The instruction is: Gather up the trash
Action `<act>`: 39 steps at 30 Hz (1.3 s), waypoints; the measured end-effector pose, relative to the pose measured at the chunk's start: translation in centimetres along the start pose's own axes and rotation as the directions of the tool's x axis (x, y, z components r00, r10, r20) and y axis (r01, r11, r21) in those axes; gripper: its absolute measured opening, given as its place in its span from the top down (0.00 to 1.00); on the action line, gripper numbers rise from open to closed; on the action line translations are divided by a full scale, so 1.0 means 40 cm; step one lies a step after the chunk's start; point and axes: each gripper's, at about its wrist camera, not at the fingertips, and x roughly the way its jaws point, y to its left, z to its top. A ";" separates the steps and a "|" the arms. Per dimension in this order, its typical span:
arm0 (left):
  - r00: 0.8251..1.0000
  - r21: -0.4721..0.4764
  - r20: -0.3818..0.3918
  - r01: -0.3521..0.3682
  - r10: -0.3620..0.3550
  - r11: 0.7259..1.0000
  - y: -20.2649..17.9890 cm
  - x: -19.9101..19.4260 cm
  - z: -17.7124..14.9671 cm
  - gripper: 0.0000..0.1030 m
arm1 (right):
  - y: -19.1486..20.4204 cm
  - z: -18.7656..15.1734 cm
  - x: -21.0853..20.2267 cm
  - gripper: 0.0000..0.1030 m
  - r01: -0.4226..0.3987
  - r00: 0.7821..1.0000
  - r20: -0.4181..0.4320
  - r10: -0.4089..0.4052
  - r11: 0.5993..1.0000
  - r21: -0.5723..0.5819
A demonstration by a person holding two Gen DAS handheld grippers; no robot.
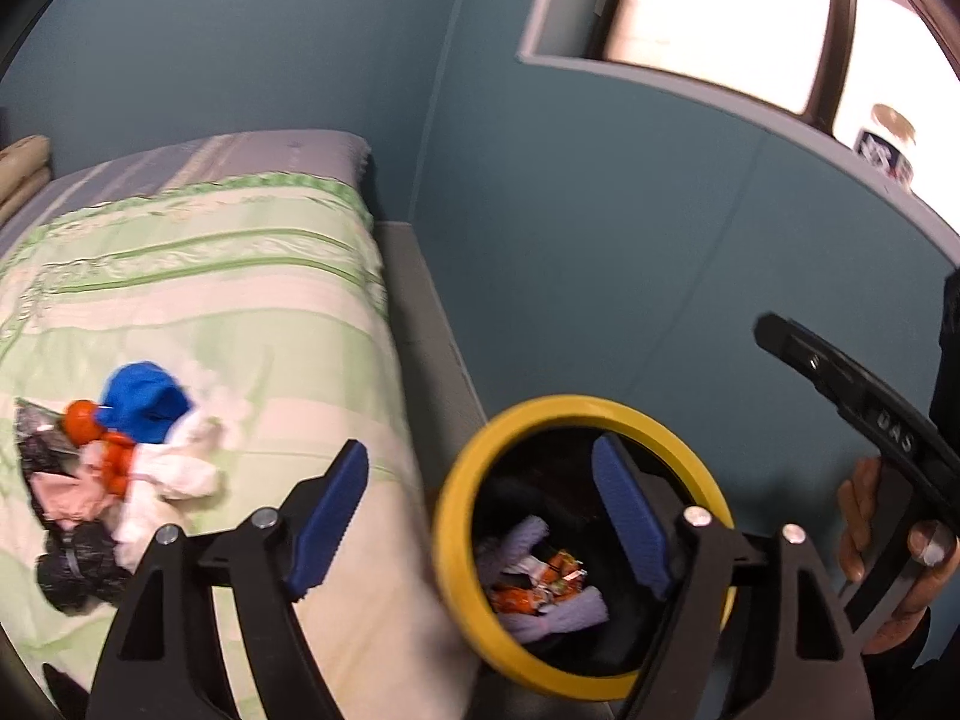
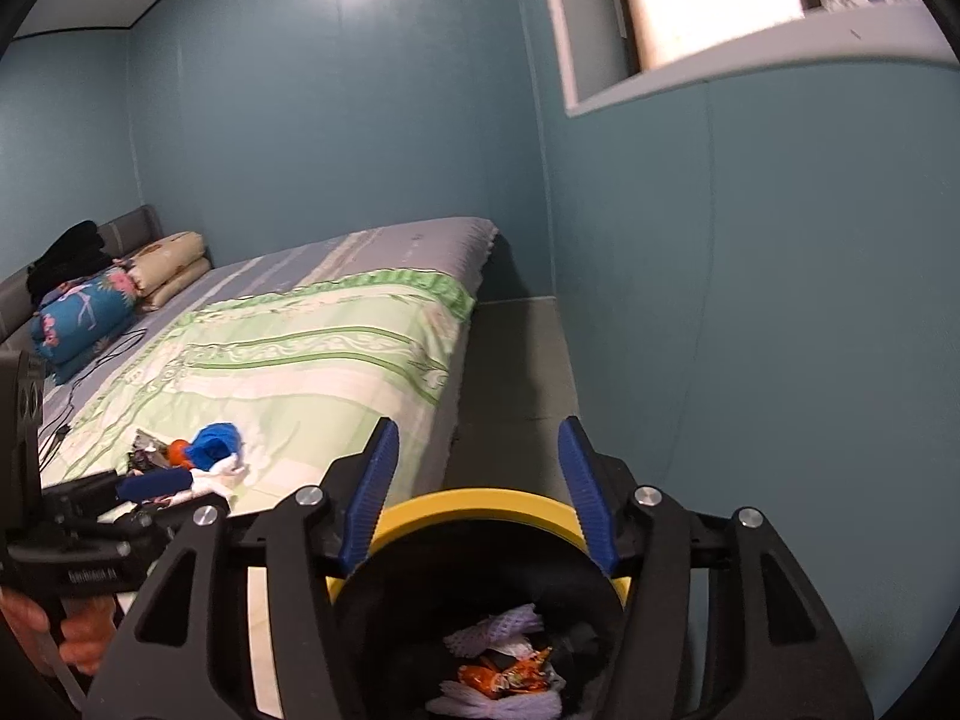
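The yellow-rimmed black bin (image 1: 456, 540) stands in the narrow grey floor strip (image 2: 516, 372) between the green-striped bed (image 2: 312, 360) and teal wall (image 2: 780, 300); its mouth is open above.

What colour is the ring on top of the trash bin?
Yellow. The bin rim shows best in the left wrist view.

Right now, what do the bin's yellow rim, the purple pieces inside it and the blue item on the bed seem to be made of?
The yellow rim looks like smooth moulded plastic: even colour, soft sheen. The purple pieces seem to be foam netting, judging by their meshed, puffy surface. The blue item looks like soft matte fabric or foam, crumpled; blur leaves that open.
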 end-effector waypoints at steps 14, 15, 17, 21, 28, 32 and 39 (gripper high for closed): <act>0.958 -0.098 0.085 -0.267 0.275 0.959 0.248 -0.166 0.002 0.08 | 0.205 0.026 0.076 0.27 -0.213 0.977 -0.045 0.210 0.975 -0.070; 0.953 -0.110 0.085 -0.281 0.291 0.953 0.269 -0.176 -0.001 0.08 | 0.224 0.025 0.092 0.27 -0.233 0.972 -0.060 0.229 0.970 -0.069; 0.944 -0.141 0.081 -0.306 0.319 0.942 0.323 -0.198 -0.013 0.08 | 0.255 0.021 0.115 0.25 -0.259 0.963 -0.091 0.252 0.964 -0.066; 0.930 -0.173 0.071 -0.344 0.360 0.923 0.392 -0.224 -0.042 0.08 | 0.323 0.007 0.167 0.25 -0.300 0.946 -0.150 0.287 0.951 -0.071; 0.911 -0.209 0.040 -0.395 0.411 0.895 0.507 -0.246 -0.111 0.08 | 0.436 -0.036 0.255 0.24 -0.364 0.908 -0.254 0.334 0.928 -0.080; 0.906 -0.235 0.001 -0.411 0.423 0.881 0.572 -0.235 -0.157 0.08 | 0.489 -0.066 0.307 0.24 -0.399 0.876 -0.322 0.360 0.915 -0.062; 0.917 -0.230 -0.051 -0.396 0.395 0.889 0.634 -0.199 -0.217 0.08 | 0.566 -0.114 0.381 0.25 -0.458 0.810 -0.426 0.404 0.888 -0.029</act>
